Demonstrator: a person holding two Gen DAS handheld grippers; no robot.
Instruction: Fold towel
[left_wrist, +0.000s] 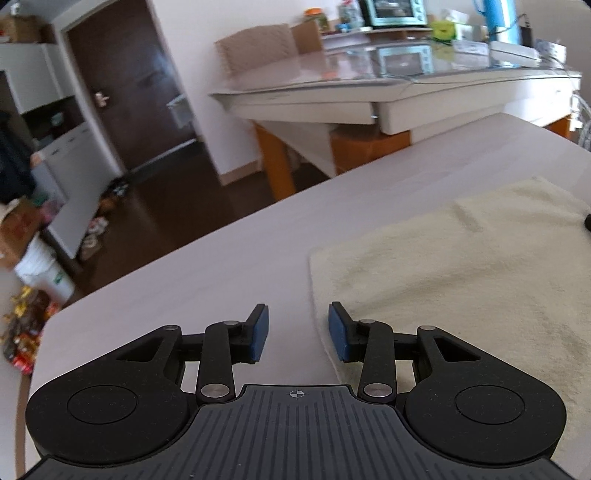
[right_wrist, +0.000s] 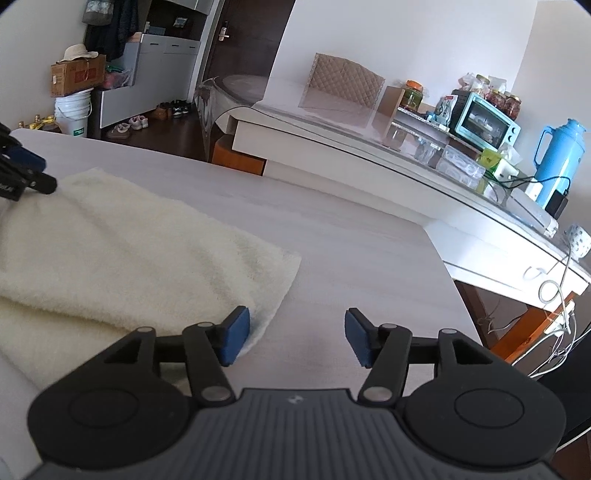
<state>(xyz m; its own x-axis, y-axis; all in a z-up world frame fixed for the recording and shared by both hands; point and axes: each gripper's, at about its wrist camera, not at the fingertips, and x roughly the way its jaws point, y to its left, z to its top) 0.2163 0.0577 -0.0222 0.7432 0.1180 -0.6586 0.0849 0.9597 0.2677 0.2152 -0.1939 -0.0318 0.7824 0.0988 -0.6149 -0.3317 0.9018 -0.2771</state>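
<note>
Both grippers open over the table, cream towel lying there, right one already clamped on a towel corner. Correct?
Not quite. The right gripper is not clamped: in the right wrist view its jaws stand apart over bare table, with the cream towel corner beside the left pad. The left gripper is open too.

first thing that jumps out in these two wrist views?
The cream towel lying on the pale table, already doubled over. Both grippers hover open and empty at its near corners: left gripper, right gripper. Behind, a turquoise toaster oven and blue thermos stand on the cluttered side table.
</note>
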